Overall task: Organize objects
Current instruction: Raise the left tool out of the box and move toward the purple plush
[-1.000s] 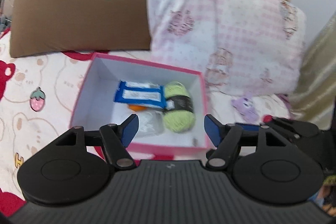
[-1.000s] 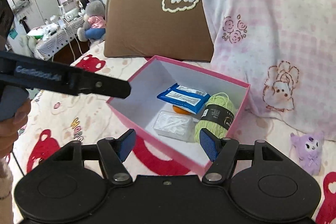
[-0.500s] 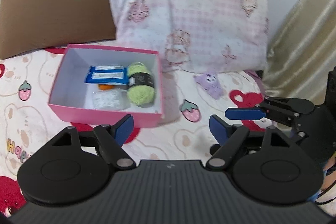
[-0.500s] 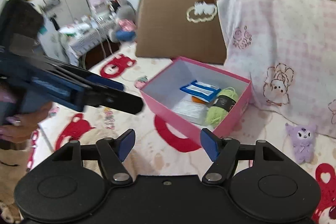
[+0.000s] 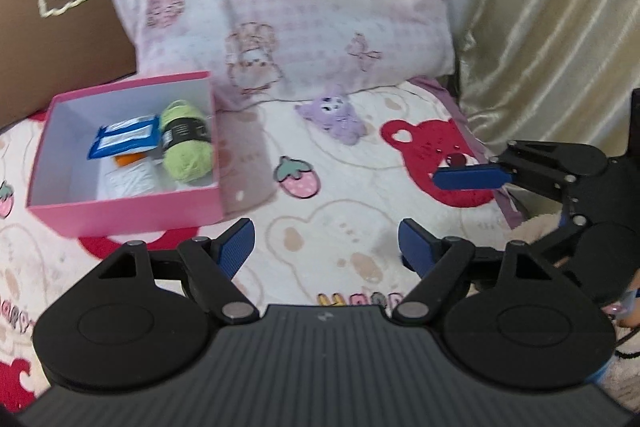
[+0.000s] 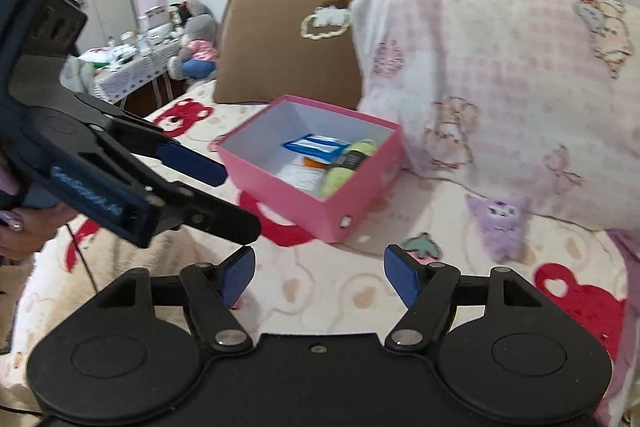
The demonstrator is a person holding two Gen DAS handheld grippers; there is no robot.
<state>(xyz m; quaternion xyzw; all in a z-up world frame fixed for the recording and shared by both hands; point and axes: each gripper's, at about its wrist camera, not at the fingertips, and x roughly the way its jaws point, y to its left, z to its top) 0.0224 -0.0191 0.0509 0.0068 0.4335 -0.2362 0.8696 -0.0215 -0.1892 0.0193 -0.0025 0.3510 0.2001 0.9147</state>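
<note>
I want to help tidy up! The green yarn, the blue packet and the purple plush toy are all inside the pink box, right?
Not quite. The green yarn and the blue packet are inside the pink box, but the purple plush toy is not. It lies on the bedspread outside the box, in front of the pink pillow. The left wrist view shows this, and the right wrist view agrees.

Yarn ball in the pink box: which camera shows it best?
Left wrist. It looks down into the pink box, showing the whole green yarn ball and its dark label. In the right wrist view, the box wall hides part of the yarn.
</note>
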